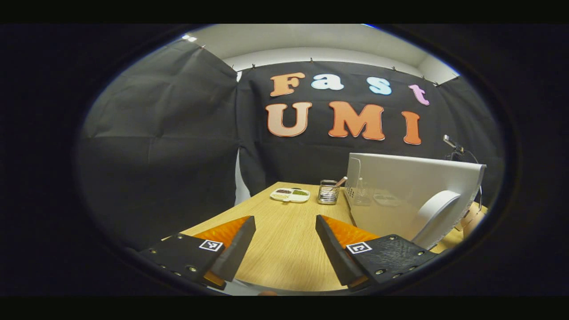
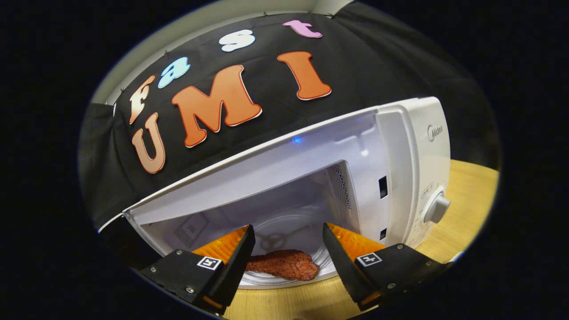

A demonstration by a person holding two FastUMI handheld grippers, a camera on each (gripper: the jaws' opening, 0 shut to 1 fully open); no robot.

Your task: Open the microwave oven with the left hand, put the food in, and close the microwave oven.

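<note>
In the left gripper view, the left gripper (image 1: 284, 244) is held low over the wooden table (image 1: 284, 253) with its fingers spread wide and nothing between them. Farther along the table a small divided dish (image 1: 290, 194) and a wire holder (image 1: 328, 192) are seen, and to the right of them stands the open microwave door (image 1: 413, 191), swung out edge-on, with its curved white handle (image 1: 433, 218) just beside the gripper's right-hand finger.

In the right gripper view, the right gripper (image 2: 288, 258) is likewise parted and empty, aimed into the microwave oven (image 2: 400, 178). The food (image 2: 282, 265) — a flat reddish-brown piece — is seen lying on the glass turntable (image 2: 284, 231) inside the cavity, free of both fingers. At the right of the cavity the control panel with its knob (image 2: 436, 208) is visible.

With the food apparently placed, the closing of the door is judged to be the step in hand. It would be done best if the right gripper were drawn clear of the opening first, so that the door's swing is not blocked. The door should then be pushed on its outer face near the handle — not pinched — with a steady sweep until the latch is felt to catch, and the oven's body should not be shoved along the table.
</note>
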